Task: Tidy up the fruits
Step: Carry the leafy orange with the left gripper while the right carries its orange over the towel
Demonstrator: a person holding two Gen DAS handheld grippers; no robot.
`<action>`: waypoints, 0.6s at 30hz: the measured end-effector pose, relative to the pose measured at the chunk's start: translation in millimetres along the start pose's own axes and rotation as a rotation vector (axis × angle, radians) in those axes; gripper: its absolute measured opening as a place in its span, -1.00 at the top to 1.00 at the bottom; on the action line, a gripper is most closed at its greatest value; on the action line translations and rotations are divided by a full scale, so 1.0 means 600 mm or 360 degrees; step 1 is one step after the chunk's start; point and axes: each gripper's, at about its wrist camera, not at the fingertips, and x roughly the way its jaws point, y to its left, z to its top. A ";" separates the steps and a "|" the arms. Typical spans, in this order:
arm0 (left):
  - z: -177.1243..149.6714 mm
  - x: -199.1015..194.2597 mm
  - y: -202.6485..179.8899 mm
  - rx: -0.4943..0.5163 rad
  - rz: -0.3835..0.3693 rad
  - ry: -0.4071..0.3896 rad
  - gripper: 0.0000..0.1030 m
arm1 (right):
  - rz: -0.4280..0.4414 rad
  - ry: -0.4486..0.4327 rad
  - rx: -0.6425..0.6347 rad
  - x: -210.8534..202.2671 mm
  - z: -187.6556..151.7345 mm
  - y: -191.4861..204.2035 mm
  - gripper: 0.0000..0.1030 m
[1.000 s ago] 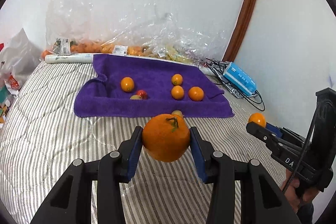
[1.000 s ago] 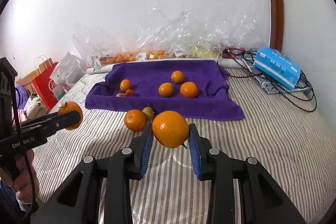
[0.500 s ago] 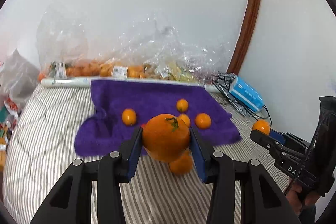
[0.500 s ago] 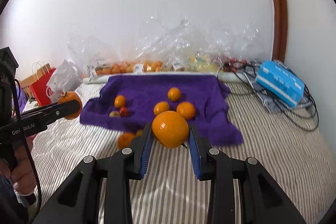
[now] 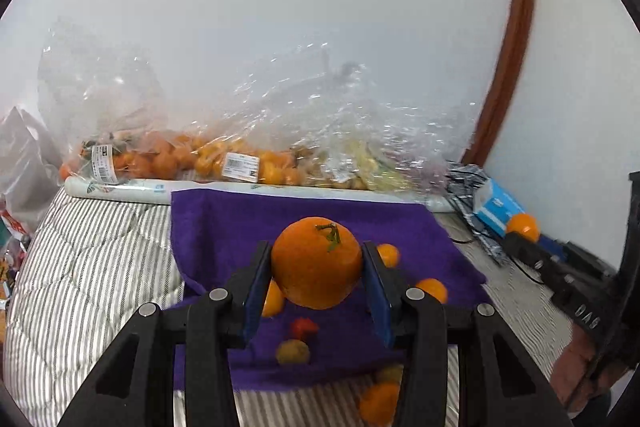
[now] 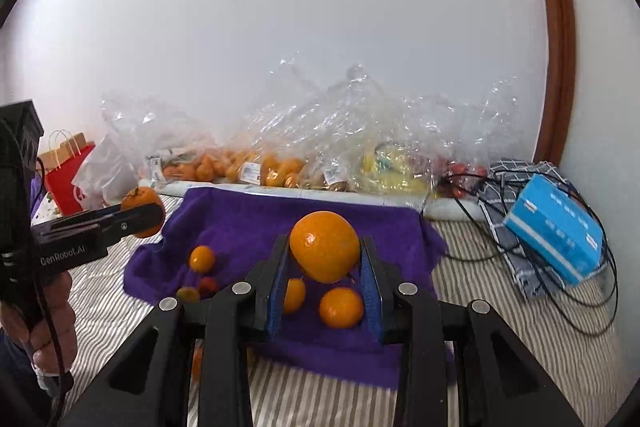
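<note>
— Left gripper (image 5: 317, 263)?
— Closed tight on a big orange with a green stem (image 5: 317, 263). Held up in the air, over the purple towel (image 5: 224, 223).
— And the right gripper (image 6: 325, 247)?
— Squeezing a second orange (image 6: 325, 247) between blue pads (image 6: 370, 291). Also up above the towel.
— On the towel?
— Small oranges (image 6: 341, 307), a little red fruit (image 5: 304, 327) and a yellowish one (image 5: 293, 351). Another orange (image 5: 379, 403) lying on the striped bedding (image 5: 88, 287), just off the towel's near edge.
— Behind the towel?
— Clear bags of fruit (image 6: 276, 163) against the wall. Off to the right, a blue box (image 6: 554, 235) sitting on tangled black cables (image 6: 560, 307).
</note>
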 end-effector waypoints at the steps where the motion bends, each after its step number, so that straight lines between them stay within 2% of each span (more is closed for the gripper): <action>1: 0.003 0.009 0.007 -0.0025 0.0000 0.0008 0.18 | 0.0000 0.0000 0.0000 0.000 0.000 0.000 0.35; 4: 0.009 0.029 0.026 -0.0088 0.0011 0.0022 0.18 | -0.0031 -0.0018 -0.0031 0.023 0.017 -0.008 0.35; 7: 0.006 0.043 0.039 -0.0130 0.0029 0.0035 0.18 | -0.0003 -0.0008 -0.0003 0.049 0.011 -0.018 0.35; 12: -0.017 0.061 0.038 -0.0123 -0.0011 0.0048 0.18 | 0.0022 0.0135 0.0059 0.104 -0.023 -0.040 0.35; 15: -0.032 0.076 0.035 -0.0123 -0.0053 0.0095 0.18 | 0.0021 0.0150 0.0078 0.111 -0.032 -0.048 0.35; 18: -0.045 0.093 0.030 -0.0106 -0.0054 0.0138 0.18 | -0.0036 0.0178 0.0060 0.128 -0.043 -0.048 0.35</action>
